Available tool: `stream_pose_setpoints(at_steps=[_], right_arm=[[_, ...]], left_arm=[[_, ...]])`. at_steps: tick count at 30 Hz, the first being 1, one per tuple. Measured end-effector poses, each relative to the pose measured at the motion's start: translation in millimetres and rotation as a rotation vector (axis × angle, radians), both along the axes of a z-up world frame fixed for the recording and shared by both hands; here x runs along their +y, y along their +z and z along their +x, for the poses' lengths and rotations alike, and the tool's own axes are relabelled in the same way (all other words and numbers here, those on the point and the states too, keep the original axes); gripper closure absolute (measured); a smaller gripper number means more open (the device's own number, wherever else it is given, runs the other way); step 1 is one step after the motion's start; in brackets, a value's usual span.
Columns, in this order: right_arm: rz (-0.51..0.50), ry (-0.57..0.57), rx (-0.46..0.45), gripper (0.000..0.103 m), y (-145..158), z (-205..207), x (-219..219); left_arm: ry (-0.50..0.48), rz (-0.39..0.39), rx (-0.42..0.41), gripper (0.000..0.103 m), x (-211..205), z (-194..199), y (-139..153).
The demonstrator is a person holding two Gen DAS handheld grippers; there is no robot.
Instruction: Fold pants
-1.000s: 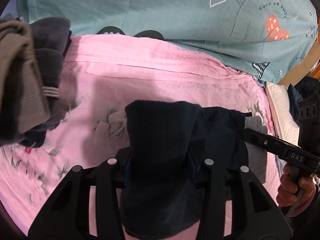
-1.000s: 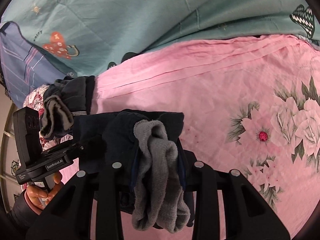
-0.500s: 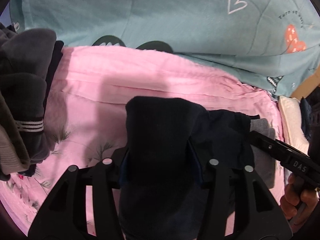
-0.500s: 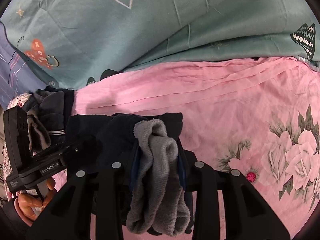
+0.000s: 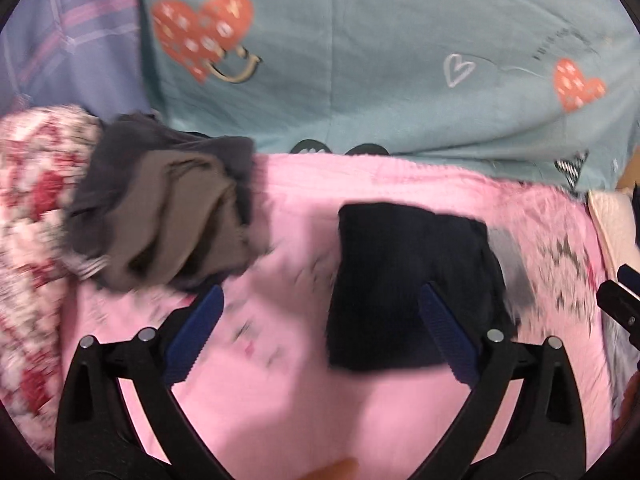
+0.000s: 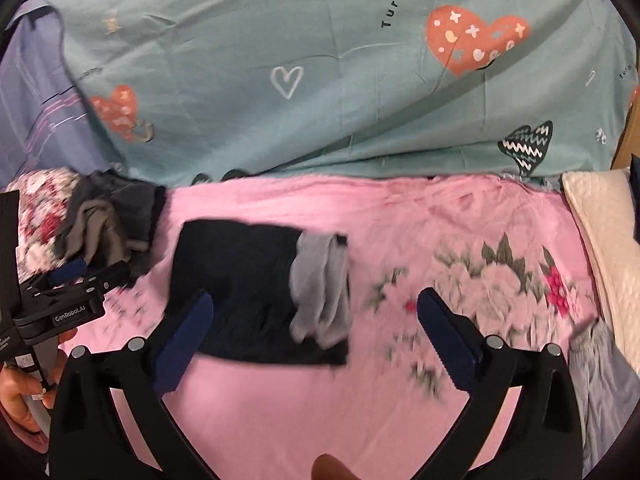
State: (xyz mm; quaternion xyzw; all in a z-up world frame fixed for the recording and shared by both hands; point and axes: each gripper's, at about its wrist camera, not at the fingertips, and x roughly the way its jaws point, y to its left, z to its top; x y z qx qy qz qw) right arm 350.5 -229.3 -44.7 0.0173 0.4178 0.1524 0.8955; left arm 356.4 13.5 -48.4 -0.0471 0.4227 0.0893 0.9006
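Right wrist: folded pants (image 6: 240, 288) flat, pink sheet (image 6: 400, 420) bare around.

We're in a home bedroom: a bed under a pink floral sheet (image 6: 400, 220), a teal heart-print duvet (image 6: 320, 60) bunched behind, and piled clothes (image 5: 160, 216) at the left.

Pink floral bedsheet (image 6: 400, 208), teal heart-print quilt (image 6: 320, 60)

Folded pants (image 6: 240, 288) on pink sheet (image 6: 400, 220); jaws apart.
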Motion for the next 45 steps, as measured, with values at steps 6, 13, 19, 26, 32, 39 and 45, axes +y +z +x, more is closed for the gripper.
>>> stream_pose_setpoints(at_steps=[6,13,19,26,32,39,45], right_arm=[[-0.027,0.056,-0.002,0.001,11.1,-84.7,6.4],[-0.007,0.125,0.007,0.001,22.1,-146.5,4.2],[-0.04,0.105,-0.035,0.001,34.8,-189.1,2.4],[-0.058,0.04,-0.032,0.001,34.2,-217.4,-2.8],[-0.07,0.004,-0.043,0.001,38.0,-227.4,-6.9],[-0.079,-0.008,-0.045,0.001,38.6,-232.0,-7.2],[-0.072,-0.015,-0.029,0.001,34.6,-231.7,-8.9]], left_arm=[[0.039,0.019,-0.015,0.002,-24.5,-108.1,33.4],[0.077,0.054,-0.015,0.002,-51.4,-186.2,50.5],[0.032,0.037,-0.053,0.002,-59.4,-220.3,64.1],[-0.038,0.024,-0.059,0.002,-60.6,-240.2,67.3],[-0.077,0.021,-0.077,0.002,-62.4,-243.0,73.6],[-0.086,0.03,-0.075,0.002,-61.1,-242.3,74.0],[-0.088,0.033,-0.068,0.002,-61.2,-241.3,71.7]])
